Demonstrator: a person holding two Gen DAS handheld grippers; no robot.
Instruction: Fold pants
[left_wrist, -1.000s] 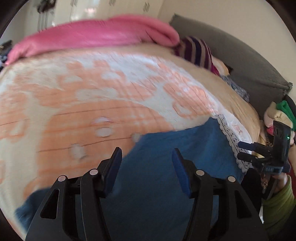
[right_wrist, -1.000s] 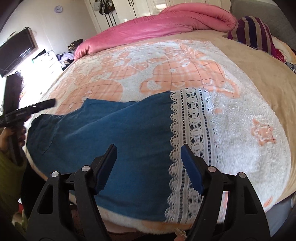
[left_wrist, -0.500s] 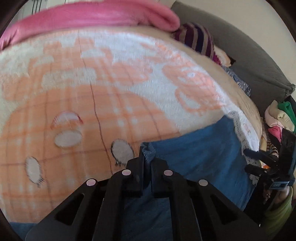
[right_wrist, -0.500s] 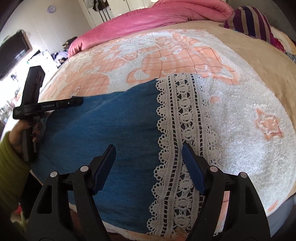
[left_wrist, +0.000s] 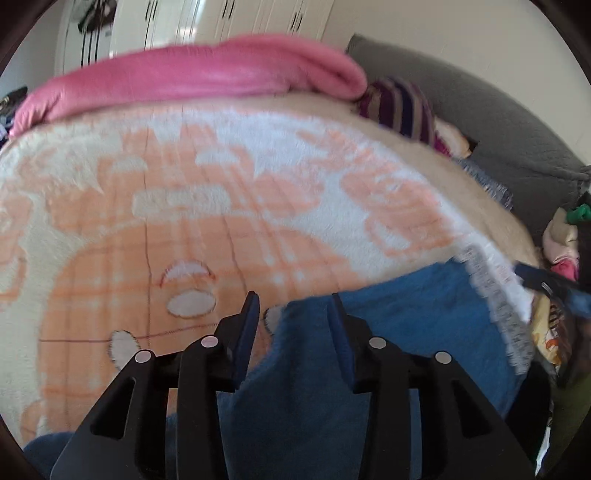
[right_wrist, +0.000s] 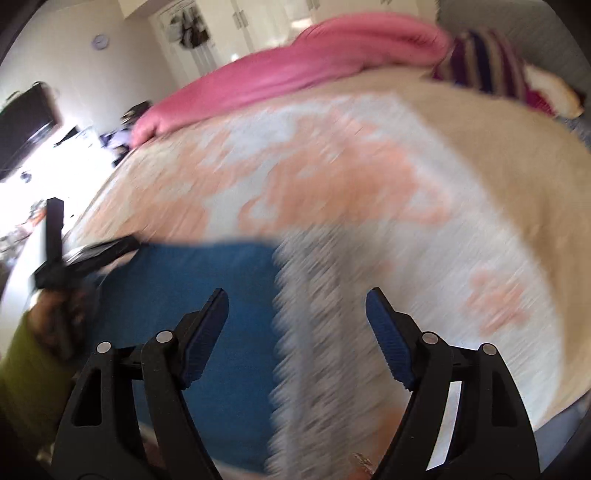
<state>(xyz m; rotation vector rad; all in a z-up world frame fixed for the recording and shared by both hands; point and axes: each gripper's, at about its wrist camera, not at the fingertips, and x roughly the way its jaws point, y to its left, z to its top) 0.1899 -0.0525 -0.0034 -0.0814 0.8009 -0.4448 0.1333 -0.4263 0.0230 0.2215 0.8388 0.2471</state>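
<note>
From the left wrist view, the left gripper (left_wrist: 291, 314) is seen low in the picture, its jaws partly apart and opening. The far left corner of the blue pants (left_wrist: 388, 332) lies between the two blue pads (left_wrist: 248, 325), yet the pads are not seen pressing on the cloth, so nothing is judged to be held. The pants are spread flat on the near edge of the bed, on an orange and white plush blanket (left_wrist: 221, 206), and their long axis runs from this gripper off to the right, where a white lace trim (left_wrist: 495, 295) ends the blue cloth. At the far right edge the right gripper (left_wrist: 546, 286) is glimpsed, blurred, just beyond the lace. A pink duvet (left_wrist: 192, 77) is heaped along the far side of the bed.

From the right wrist view, heavily smeared by motion, the right gripper (right_wrist: 297, 314) is seen wide apart and opening, with no cloth between the jaws; it hangs above the lace trim (right_wrist: 317, 314). The blue pants (right_wrist: 207, 273) stretch away to the left from the lace, so the same left-to-right axis is confirmed. At the left edge the left gripper (right_wrist: 110, 247) is seen over the opposite end of the pants, carried by a hand (right_wrist: 55, 314) in a green sleeve (right_wrist: 26, 376).

Each gripper is thus nearest its own end of the garment, and a fold along the long axis is judged to turn on both ends being taken up first.
</note>
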